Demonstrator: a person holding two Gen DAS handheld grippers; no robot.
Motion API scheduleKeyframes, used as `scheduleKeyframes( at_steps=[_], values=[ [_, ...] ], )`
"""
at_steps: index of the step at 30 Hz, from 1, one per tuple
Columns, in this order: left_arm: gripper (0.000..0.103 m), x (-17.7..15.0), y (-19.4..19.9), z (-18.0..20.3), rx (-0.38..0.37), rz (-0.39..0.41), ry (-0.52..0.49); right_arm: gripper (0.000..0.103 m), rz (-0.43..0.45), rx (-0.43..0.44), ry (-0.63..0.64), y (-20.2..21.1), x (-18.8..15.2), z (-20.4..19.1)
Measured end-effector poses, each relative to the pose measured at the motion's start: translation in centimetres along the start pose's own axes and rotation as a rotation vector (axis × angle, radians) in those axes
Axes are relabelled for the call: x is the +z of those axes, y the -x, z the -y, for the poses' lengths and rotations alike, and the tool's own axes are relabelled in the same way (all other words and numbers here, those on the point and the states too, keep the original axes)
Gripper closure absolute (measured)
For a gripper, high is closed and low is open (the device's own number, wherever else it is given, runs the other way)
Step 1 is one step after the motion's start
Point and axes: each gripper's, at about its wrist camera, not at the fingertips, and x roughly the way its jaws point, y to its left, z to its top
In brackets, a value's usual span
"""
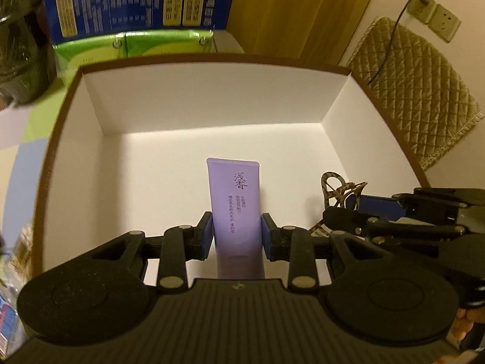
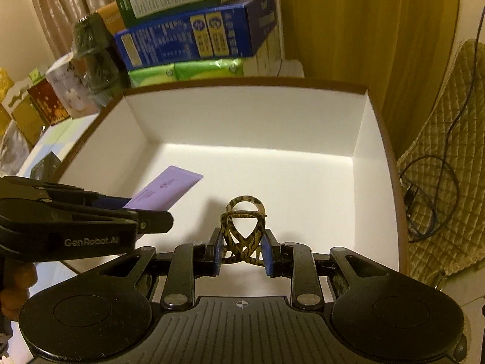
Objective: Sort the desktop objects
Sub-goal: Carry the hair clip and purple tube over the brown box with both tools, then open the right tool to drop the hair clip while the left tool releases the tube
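Observation:
My left gripper [image 1: 237, 234] is shut on a lilac tube [image 1: 235, 200] with dark lettering, held above the floor of a white box [image 1: 212, 97] with a brown rim. The right gripper [image 2: 242, 250] is shut on a leopard-pattern hair claw [image 2: 244, 227], also over the box floor. In the left wrist view the hair claw [image 1: 339, 192] and the right gripper [image 1: 342, 212] appear at the right. From the right wrist camera, the left gripper [image 2: 133, 209] enters from the left, the tube [image 2: 165, 189] sticking out ahead of it. Nothing else lies in the box.
Behind the box stand stacked cartons: a blue one [image 1: 136, 6] on green ones [image 1: 133, 47]. A dark bottle [image 2: 94, 57] and small gift boxes [image 2: 45, 100] sit at the left. A quilted chair [image 1: 415, 91] with a cable, and a wall socket [image 1: 433, 15], are at the right.

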Motion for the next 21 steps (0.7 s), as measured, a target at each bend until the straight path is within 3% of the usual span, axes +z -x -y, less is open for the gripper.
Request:
scheduleKeyframes(
  at_steps=[15,21],
  values=[
    [0.076,0.3,-2.1,0.4,0.026,-0.050,0.008,0.079,-0.073,0.015,0.004,-1.5,0.2,1.2],
    [0.067,0.7,-1.4,0.4,0.041,-0.044,-0.010,0.079,-0.089,0.023,0.010,-2.2,0.5,1.0]
  ],
)
